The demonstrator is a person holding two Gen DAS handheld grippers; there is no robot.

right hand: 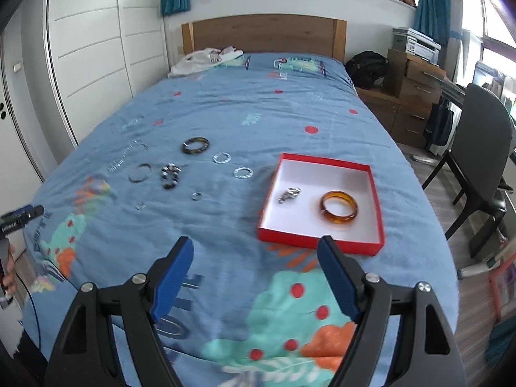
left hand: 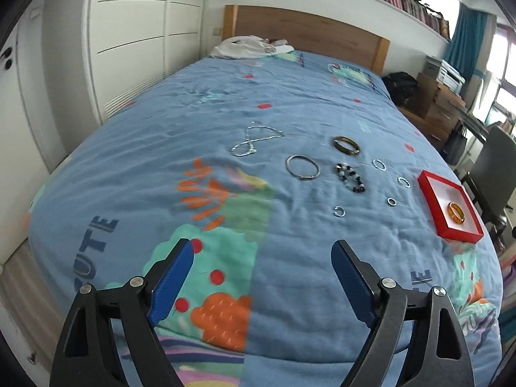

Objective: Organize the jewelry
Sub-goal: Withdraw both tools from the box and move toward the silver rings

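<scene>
A red box (right hand: 374, 174) with a white inside lies on the blue bedspread; it holds an amber bangle (right hand: 338, 208) and a small silver piece (right hand: 289, 194). The box also shows in the left wrist view (left hand: 432, 203). Left of it lie a dark bangle (left hand: 346, 145), a silver bangle (left hand: 302, 167), a beaded bracelet (left hand: 350, 177), a silver chain (left hand: 254, 142) and several small silver rings (left hand: 379, 164). My left gripper (left hand: 262, 258) is open and empty, above the bed's near end. My right gripper (right hand: 256, 251) is open and empty, just in front of the box.
A wooden headboard (right hand: 264, 32) and a white garment (right hand: 196, 59) are at the far end of the bed. White wardrobes (right hand: 90, 48) stand left. A dark chair (right hand: 480, 148), wooden drawers (right hand: 416, 96) and a black bag (right hand: 367, 64) stand right.
</scene>
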